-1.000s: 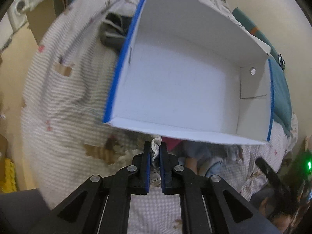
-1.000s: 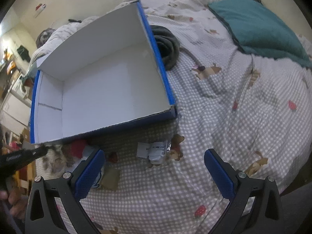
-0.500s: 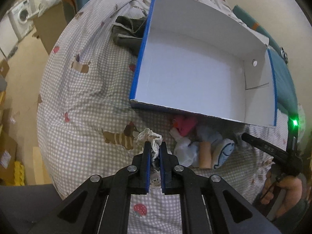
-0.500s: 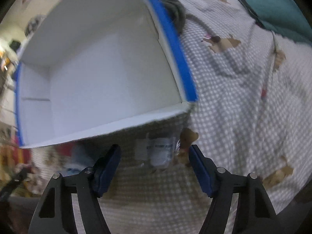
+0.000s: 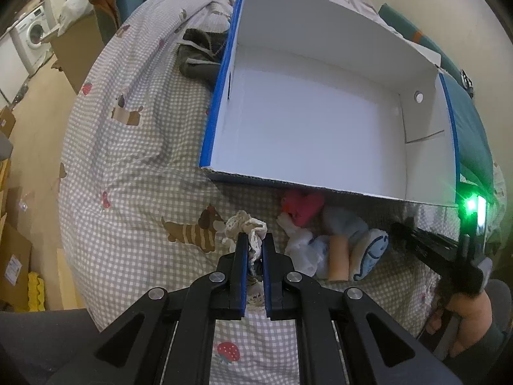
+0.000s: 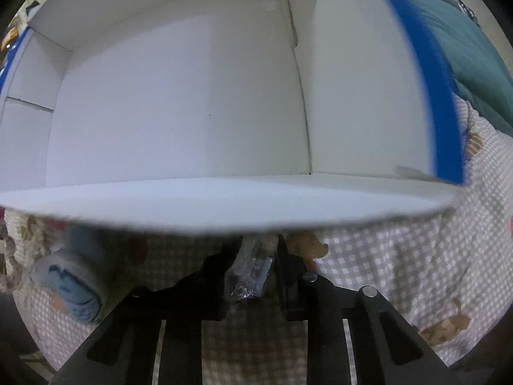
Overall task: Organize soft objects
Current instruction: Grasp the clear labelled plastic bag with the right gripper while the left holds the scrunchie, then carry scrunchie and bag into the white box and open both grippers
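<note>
The right hand-held gripper (image 6: 253,269) has dropped in front of the box (image 6: 224,192), jaws closing around the wrapped packet (image 6: 250,272); the left hand-held gripper (image 5: 255,250) stays clenched on the lace cloth (image 5: 245,226), so both await boxing.

Checked bedspread (image 5: 134,166) carries a white box (image 5: 314,128) — rolled socks (image 5: 368,250) and dark garment (image 5: 198,57) beside it.

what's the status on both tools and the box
Left tool shut on lace cloth. Right tool closing around plastic packet. Box empty; its near wall stands just ahead of both.
</note>
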`<state>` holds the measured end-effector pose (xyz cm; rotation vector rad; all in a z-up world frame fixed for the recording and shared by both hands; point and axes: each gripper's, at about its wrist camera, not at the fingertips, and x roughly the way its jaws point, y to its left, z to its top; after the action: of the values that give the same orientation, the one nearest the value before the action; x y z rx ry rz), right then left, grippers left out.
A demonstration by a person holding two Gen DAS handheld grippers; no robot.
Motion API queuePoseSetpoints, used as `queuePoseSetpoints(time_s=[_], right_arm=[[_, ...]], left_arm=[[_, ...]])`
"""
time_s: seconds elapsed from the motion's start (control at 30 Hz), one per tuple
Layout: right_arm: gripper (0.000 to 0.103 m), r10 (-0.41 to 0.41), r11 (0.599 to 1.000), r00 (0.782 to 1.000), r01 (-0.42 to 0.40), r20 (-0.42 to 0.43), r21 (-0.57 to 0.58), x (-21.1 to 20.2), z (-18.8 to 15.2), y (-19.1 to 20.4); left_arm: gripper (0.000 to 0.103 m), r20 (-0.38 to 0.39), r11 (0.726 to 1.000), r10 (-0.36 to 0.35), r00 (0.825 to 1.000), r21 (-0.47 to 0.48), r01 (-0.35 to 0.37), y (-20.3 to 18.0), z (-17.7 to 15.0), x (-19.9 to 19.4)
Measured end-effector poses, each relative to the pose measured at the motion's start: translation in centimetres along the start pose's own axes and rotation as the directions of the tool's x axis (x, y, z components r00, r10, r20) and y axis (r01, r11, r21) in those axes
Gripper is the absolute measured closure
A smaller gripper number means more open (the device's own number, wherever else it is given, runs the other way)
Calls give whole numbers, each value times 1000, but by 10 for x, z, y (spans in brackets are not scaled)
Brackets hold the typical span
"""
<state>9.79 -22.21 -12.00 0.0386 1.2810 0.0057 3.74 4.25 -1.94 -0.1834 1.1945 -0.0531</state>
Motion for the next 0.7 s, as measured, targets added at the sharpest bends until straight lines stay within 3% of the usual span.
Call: queuePoseSetpoints(time_s=[0.23, 0.5, 0.7], right_arm=[[81, 90, 996, 995, -91, 50, 10, -40, -24, -5], [81, 185, 982, 974, -180, 128, -48, -99, -61, -7], [81, 222, 973, 962, -208, 161, -96, -145, -54, 19]], left_arm=[[96, 54, 1000, -14, 998, 14, 13, 0, -5, -18], [96, 130, 997, -2, 992, 75, -8, -8, -20, -43], [96, 144, 999, -12, 990, 44, 6, -5, -25, -54]])
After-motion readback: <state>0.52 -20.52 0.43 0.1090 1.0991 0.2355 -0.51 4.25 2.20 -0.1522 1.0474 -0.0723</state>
